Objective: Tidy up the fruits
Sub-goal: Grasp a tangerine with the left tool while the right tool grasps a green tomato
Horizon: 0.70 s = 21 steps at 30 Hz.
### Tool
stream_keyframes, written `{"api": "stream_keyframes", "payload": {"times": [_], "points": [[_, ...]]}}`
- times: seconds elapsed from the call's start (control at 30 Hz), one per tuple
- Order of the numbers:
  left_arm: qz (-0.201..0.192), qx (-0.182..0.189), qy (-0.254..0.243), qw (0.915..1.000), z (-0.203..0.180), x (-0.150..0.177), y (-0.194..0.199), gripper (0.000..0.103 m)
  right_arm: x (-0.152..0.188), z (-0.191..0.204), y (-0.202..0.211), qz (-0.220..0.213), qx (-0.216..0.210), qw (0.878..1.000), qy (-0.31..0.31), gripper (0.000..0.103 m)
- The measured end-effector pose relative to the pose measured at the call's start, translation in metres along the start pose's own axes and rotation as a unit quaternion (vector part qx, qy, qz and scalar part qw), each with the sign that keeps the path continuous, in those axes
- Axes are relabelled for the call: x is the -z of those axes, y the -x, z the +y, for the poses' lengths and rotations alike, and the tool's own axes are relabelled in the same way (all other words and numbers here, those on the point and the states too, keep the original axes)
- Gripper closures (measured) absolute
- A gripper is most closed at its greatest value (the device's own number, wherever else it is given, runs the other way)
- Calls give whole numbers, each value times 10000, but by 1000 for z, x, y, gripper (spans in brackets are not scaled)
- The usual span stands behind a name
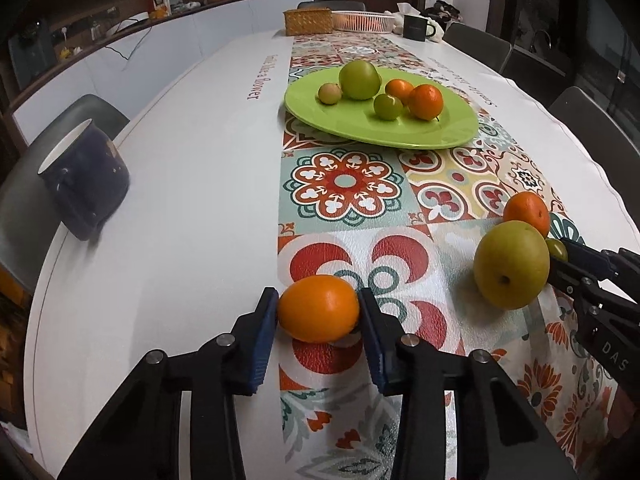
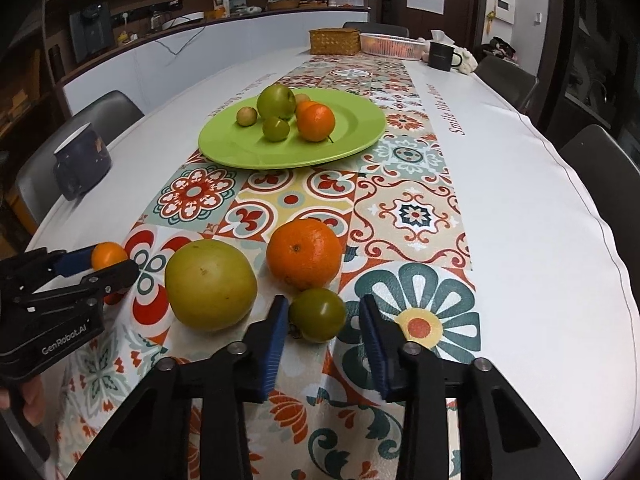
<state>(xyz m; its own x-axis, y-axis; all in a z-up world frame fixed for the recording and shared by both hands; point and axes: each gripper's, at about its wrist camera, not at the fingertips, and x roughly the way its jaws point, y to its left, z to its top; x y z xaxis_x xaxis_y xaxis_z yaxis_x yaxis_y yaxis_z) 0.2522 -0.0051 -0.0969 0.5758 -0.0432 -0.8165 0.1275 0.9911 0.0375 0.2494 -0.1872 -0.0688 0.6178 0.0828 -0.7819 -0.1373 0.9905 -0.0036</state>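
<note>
A green plate (image 1: 420, 136) (image 2: 352, 136) on the patterned runner holds several green and orange fruits. My left gripper (image 1: 319, 312) is shut on a small orange (image 1: 318, 308), which rests on the table; it also shows in the right wrist view (image 2: 107, 255). My right gripper (image 2: 323, 322) is open around a small green fruit (image 2: 318, 314), with a gap on the right side. A large yellow-green fruit (image 2: 210, 284) (image 1: 511, 264) and an orange (image 2: 304, 254) (image 1: 526, 208) lie beside it.
A dark blue mug (image 1: 86, 184) (image 2: 80, 164) stands near the table's left edge. At the far end are a wicker box (image 1: 308, 22), a white basket (image 1: 362, 21) and a black mug (image 1: 416, 27). Chairs ring the table.
</note>
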Motion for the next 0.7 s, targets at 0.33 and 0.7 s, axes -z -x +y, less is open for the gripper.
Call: {"api": "stream_keyframes", "payload": {"times": [0.33, 0.7], "points": [[-136, 16, -39, 9999, -3, 0, 16, 63, 2, 3, 11, -151, -28, 9998, 96, 73], [-433, 94, -58, 9990, -8, -2, 48, 64, -1, 5, 34, -395, -131, 9990, 139, 73]]}}
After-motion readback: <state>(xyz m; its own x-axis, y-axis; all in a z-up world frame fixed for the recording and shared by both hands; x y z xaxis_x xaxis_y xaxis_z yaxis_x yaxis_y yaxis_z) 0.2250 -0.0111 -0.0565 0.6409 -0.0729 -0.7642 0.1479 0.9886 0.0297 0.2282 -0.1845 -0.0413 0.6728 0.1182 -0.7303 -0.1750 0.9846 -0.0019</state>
